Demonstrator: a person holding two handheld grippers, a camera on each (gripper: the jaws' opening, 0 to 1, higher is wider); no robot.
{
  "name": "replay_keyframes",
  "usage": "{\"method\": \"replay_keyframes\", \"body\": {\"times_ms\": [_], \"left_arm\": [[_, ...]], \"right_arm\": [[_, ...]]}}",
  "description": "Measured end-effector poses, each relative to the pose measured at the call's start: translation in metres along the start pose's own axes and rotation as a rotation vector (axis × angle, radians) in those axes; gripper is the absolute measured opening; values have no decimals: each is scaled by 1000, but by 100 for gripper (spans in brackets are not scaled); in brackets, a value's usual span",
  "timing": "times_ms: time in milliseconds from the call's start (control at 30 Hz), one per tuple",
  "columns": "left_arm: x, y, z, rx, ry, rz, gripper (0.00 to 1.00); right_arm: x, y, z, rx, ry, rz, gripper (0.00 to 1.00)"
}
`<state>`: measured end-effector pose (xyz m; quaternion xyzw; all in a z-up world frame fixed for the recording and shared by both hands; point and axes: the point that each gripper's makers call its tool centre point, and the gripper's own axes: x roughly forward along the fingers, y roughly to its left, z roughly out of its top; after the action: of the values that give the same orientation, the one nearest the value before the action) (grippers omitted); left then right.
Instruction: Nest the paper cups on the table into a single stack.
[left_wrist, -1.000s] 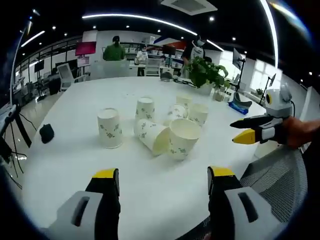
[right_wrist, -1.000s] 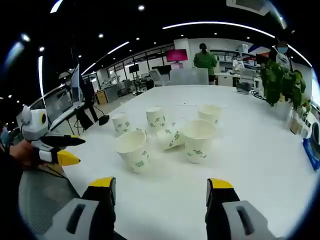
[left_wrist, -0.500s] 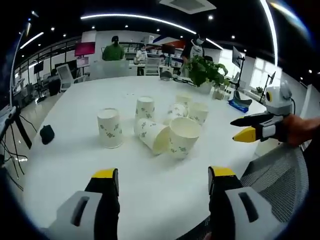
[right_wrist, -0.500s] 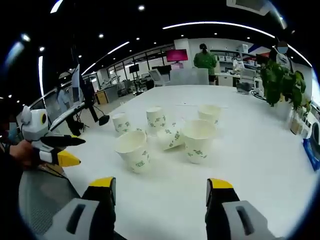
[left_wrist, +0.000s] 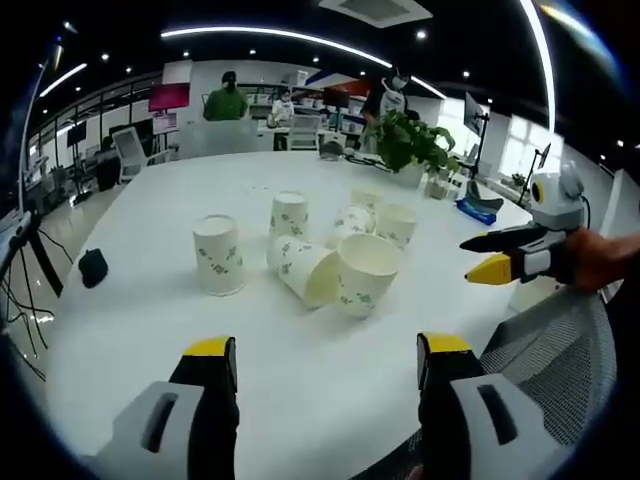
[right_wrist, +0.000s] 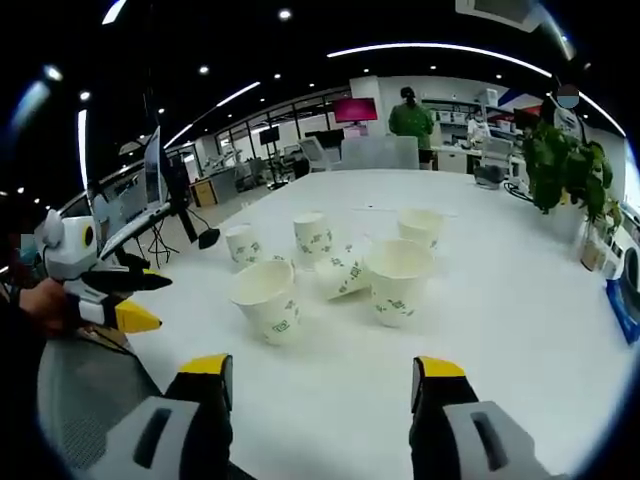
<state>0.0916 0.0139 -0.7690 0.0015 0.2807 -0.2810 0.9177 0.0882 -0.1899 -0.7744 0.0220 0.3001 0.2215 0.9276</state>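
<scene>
Several white paper cups with green print cluster mid-table. In the left gripper view an upside-down cup (left_wrist: 218, 255) stands left, a second upside-down cup (left_wrist: 289, 216) stands behind, a cup on its side (left_wrist: 305, 272) leans by an upright cup (left_wrist: 366, 273), and more cups (left_wrist: 397, 225) sit beyond. My left gripper (left_wrist: 327, 362) is open at the near edge, holding nothing. The right gripper view has an open-mouthed cup (right_wrist: 266, 298), an upright cup (right_wrist: 398, 280) and a lying cup (right_wrist: 341, 275). My right gripper (right_wrist: 320, 372) is open and holds nothing; it also shows from the side (left_wrist: 500, 256).
The white table (left_wrist: 150, 330) stretches far back. A small black object (left_wrist: 93, 266) lies near its left edge. A potted plant (left_wrist: 415, 145) stands at the far right. A grey mesh chair (left_wrist: 560, 345) is beside the near edge. People stand beyond the table's far end.
</scene>
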Motion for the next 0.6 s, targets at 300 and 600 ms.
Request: {"method": "replay_keyframes", "body": {"times_ms": [300, 600], "left_arm": [[0, -1, 0, -4, 1, -4, 72], [0, -1, 1, -8, -1, -6, 72]], "right_arm": [[1, -2, 0, 3, 1, -2, 71], [-1, -4, 20, -49, 6, 1, 66]]}}
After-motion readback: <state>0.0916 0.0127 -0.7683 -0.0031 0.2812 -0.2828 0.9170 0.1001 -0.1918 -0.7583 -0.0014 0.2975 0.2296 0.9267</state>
